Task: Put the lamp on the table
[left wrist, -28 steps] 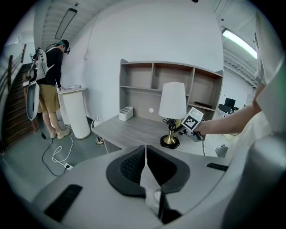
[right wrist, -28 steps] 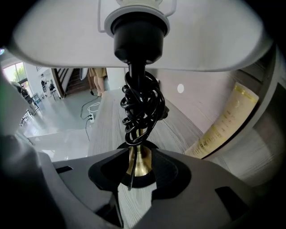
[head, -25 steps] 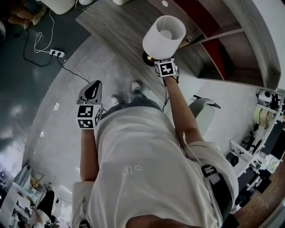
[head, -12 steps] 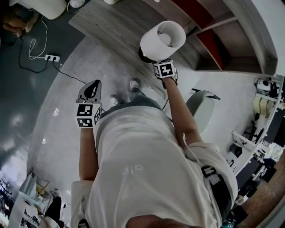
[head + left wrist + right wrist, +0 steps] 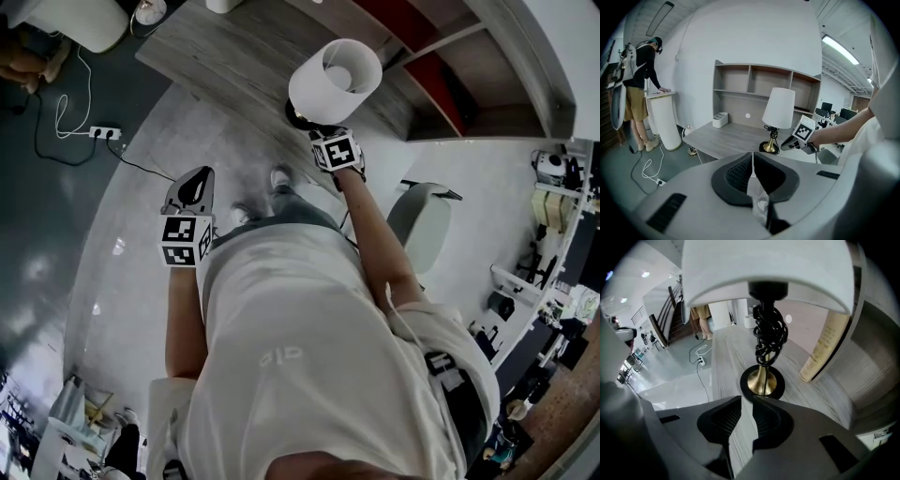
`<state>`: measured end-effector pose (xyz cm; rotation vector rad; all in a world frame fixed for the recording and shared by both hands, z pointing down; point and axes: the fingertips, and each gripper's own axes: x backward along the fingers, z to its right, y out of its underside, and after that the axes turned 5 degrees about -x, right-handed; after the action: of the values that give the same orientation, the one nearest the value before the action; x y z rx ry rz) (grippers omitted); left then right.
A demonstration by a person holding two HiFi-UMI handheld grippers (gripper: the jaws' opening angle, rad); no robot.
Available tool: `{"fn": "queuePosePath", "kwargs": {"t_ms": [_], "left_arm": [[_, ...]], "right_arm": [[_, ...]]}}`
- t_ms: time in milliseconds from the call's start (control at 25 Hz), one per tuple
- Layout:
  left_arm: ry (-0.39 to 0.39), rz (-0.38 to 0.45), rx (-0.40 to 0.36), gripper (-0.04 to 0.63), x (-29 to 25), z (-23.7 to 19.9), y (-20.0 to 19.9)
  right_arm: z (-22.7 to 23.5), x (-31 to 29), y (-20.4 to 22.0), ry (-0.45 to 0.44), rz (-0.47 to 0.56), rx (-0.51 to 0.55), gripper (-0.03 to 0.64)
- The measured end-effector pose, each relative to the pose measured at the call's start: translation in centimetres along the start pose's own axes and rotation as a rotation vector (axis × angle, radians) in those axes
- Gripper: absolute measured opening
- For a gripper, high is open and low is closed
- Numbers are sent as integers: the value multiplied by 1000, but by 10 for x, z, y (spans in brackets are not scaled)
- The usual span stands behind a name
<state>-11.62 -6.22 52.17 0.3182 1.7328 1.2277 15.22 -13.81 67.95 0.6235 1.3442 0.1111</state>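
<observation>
Fingers (image 5: 736,174) of the left gripper (image 5: 752,155) meet tip to tip on nothing, down by the hip. The right gripper (image 5: 747,400) is closing its fingers, now narrow, with only bare table (image 5: 724,357) showing between them. The lamp (image 5: 761,380) stands upright on the table just past the tips, apart from them. Freed like this, the placing looks done. Against a second ago, lamp and grippers sit much where they were; only the right fingers have narrowed from wide.
</observation>
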Motion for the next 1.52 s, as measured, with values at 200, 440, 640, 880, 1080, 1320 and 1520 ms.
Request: {"fn": "queuePosePath", "kwargs": {"t_ms": [200, 440, 640, 880, 1080, 1320, 1520], "left_arm": [[-10, 13, 7, 26, 2, -7, 0], [-26, 41, 24, 26, 7, -17, -5], [-45, 99, 27, 26, 17, -20, -19], [-102, 226, 33, 20, 40, -30, -49], [-119, 315, 61, 15, 55, -36, -68], [-132, 353, 49, 15, 65, -37, -82], [-149, 367, 31, 15, 67, -39, -86]], "right_arm": [[-49, 16, -18, -117, 63, 68, 37], [-110, 57, -62, -260, 223, 168, 29], [-157, 108, -100, -396, 403, 246, 28], [-171, 167, -140, -447, 604, 224, 28], [-174, 197, -151, -483, 689, 203, 28], [-176, 213, -155, -491, 723, 237, 28], [-174, 218, -158, -466, 744, 249, 28]]}}
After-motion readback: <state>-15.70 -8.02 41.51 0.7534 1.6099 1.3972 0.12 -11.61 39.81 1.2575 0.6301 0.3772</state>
